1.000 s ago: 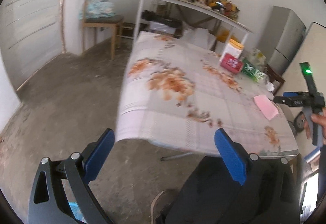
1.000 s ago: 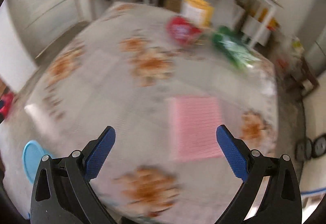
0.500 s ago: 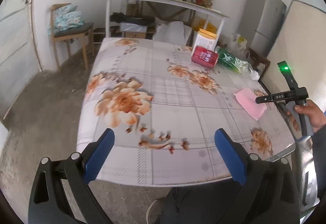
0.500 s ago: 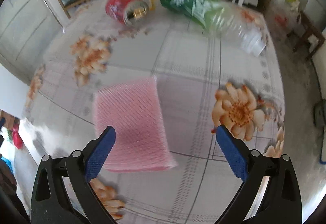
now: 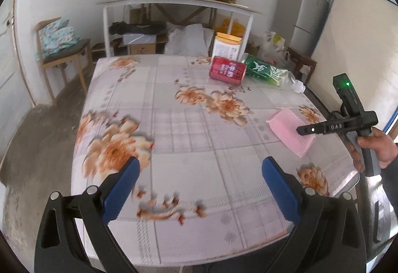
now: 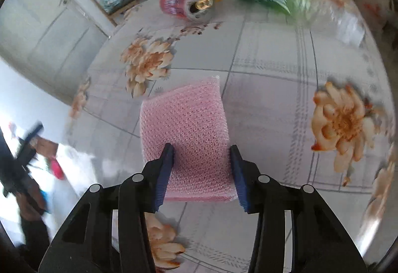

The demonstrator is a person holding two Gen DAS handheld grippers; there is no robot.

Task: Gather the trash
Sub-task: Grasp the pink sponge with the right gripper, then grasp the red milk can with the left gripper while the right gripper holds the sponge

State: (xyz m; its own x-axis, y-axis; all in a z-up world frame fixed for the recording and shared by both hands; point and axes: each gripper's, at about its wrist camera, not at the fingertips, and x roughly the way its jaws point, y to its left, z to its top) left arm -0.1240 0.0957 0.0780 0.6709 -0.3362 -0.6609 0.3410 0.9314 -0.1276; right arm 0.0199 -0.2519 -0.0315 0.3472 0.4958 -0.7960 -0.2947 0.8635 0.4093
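The right gripper (image 6: 201, 171) is lowered onto the pink mesh pad (image 6: 185, 133), which lies flat near the right edge of the table (image 5: 189, 123). Its jaws have just been closing; the pad sits between them and the blue pads (image 6: 165, 173) bear against its two side edges, so the pad is grasped. In the left wrist view the same gripper (image 5: 304, 130) reaches over the pad (image 5: 289, 132), carried by a hand (image 5: 378, 146).

The left gripper (image 5: 199, 191) hovers over the near edge of the flowered tablecloth with its jaws spread wide and nothing between them.

Containers at the far end of the table: a red can (image 5: 227, 69) lies on its side with its open top facing the right gripper; contents cannot be told. Touching it, a green-labelled plastic bottle (image 5: 270, 72) lies on its side, capped; its clear neck end looks empty. Behind both stands a yellow and white carton (image 5: 227, 48), closed.
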